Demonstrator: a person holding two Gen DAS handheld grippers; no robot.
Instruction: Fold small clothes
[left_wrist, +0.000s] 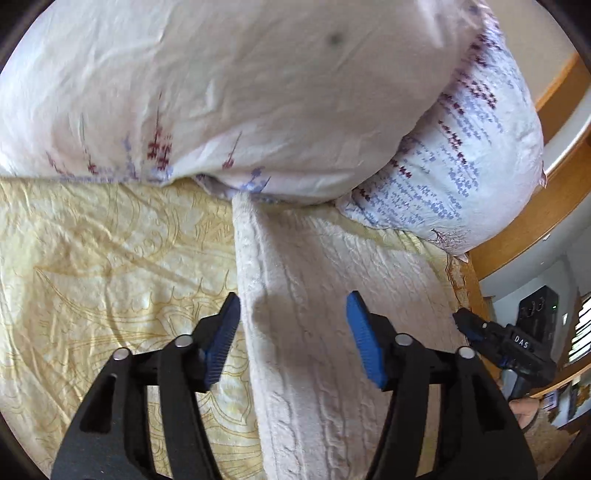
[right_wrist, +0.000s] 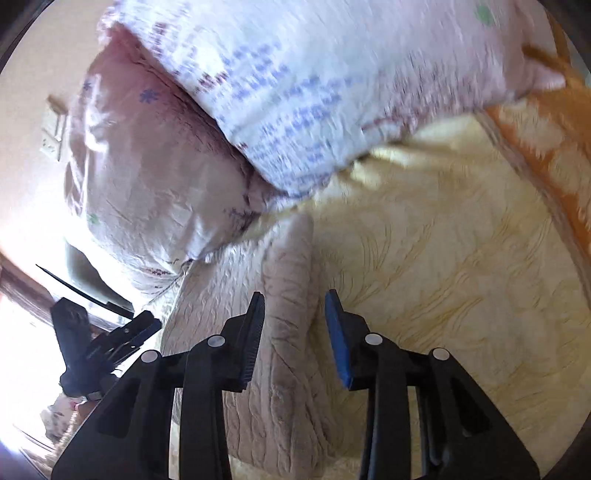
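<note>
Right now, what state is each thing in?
Left gripper: open, around the sweater's left edge.
Right gripper: open, over its right edge.
Sweater: flat on the bedspread, side edge folded in.
Pillows: piled at the sweater's far end.

One legible marking is present. In the left wrist view, the white letters "DAS" stand on a small label on the black body of the right gripper, which enters from the right edge of the view, past the right edge of the bed. No other text, brand, number or sign can be read in this view. In the right wrist view, the picture is motion-blurred and overexposed at its left side; no text, label or number is legible on any surface there.
</note>
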